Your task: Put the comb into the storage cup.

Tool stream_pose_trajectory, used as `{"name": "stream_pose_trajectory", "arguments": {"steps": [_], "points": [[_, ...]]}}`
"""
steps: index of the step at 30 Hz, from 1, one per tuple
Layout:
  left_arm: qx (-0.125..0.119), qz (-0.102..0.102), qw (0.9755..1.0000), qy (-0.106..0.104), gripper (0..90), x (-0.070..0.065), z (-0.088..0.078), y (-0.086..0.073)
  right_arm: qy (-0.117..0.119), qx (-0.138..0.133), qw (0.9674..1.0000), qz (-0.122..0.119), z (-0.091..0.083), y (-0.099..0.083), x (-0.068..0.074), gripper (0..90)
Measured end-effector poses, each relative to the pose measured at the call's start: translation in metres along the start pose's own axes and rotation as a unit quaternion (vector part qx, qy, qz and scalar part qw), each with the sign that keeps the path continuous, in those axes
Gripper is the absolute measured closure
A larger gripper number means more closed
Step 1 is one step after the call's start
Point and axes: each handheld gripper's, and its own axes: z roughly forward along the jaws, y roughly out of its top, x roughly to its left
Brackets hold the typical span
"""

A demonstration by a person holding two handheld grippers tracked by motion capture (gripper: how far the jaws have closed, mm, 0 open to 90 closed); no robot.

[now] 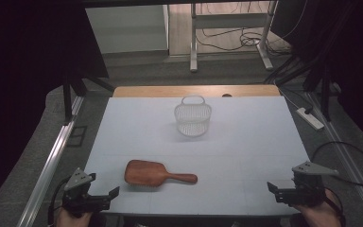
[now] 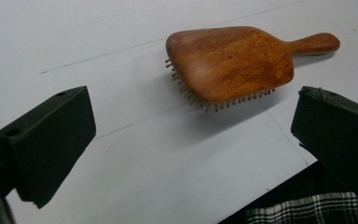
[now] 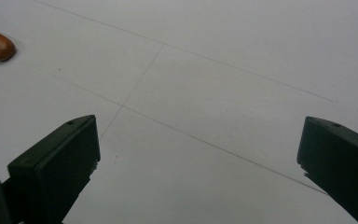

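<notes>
I see the brown wooden paddle hairbrush (image 1: 158,173) lying bristles down on the white table (image 1: 246,142), near its front edge. Behind the hairbrush stands a white wire basket (image 1: 193,118), holding nothing. My left gripper (image 1: 105,195) and right gripper (image 1: 273,188) flank the hairbrush, jaws wide, gripping nothing.

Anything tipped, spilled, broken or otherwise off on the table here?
Nothing stands out. The brush lies bristles down, intact, near the front edge; the basket stands upright farther back. Both tongs, left and right, are open at the front corners, touching nothing.
</notes>
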Motion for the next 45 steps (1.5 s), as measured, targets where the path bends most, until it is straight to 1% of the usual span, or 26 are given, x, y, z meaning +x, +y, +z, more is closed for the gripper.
{"name": "stream_pose_trajectory", "arguments": {"steps": [5,6,16,24,25,27,31,35,38,43,45], "points": [[0.004,-0.003,1.0,-0.003,0.0,0.001,-0.001,0.0,0.002,0.0,1.0,-0.004,0.001,0.001,0.001,0.0],[0.006,-0.009,0.9999,-0.007,0.0,0.002,-0.001,-0.001,0.003,0.0,1.0,-0.006,0.001,0.001,0.001,0.0],[0.013,-0.016,0.9997,-0.01,0.1,0.003,-0.001,-0.001,0.006,0.003,0.9999,-0.01,0.003,0.002,0.001,0.0],[0.022,-0.008,0.9997,0.0,0.0,0.0,0.0,-0.001,0.01,0.006,0.9998,-0.016,0.004,0.003,0.002,0.0],[0.023,-0.008,0.9997,-0.002,0.0,0.0,0.0,-0.001,0.01,0.006,0.9998,-0.016,0.005,0.004,0.002,0.0],[0.022,-0.013,0.9995,-0.018,0.0,0.0,-0.001,0.0,0.011,0.008,0.9998,-0.017,0.005,0.004,0.002,0.0],[0.024,-0.004,0.9997,-0.008,0.0,-0.002,-0.002,0.004,0.014,0.008,0.9997,-0.019,0.005,0.004,0.002,0.0],[0.023,-0.007,0.9996,-0.013,0.0,-0.002,-0.002,0.005,0.015,0.008,0.9997,-0.019,0.005,0.004,0.002,0.0],[0.02,-0.001,0.9998,-0.007,0.0,-0.003,0.0,0.006,0.015,0.008,0.9997,-0.018,0.006,0.004,0.002,0.0],[0.024,0.002,0.9994,-0.024,0.0,-0.004,0.003,0.009,0.016,0.01,0.9996,-0.022,0.006,0.005,0.003,0.0],[0.026,0.008,0.9993,-0.026,0.0,-0.004,0.004,0.01,0.017,0.01,0.9995,-0.024,0.006,0.005,0.003,0.0]]}}
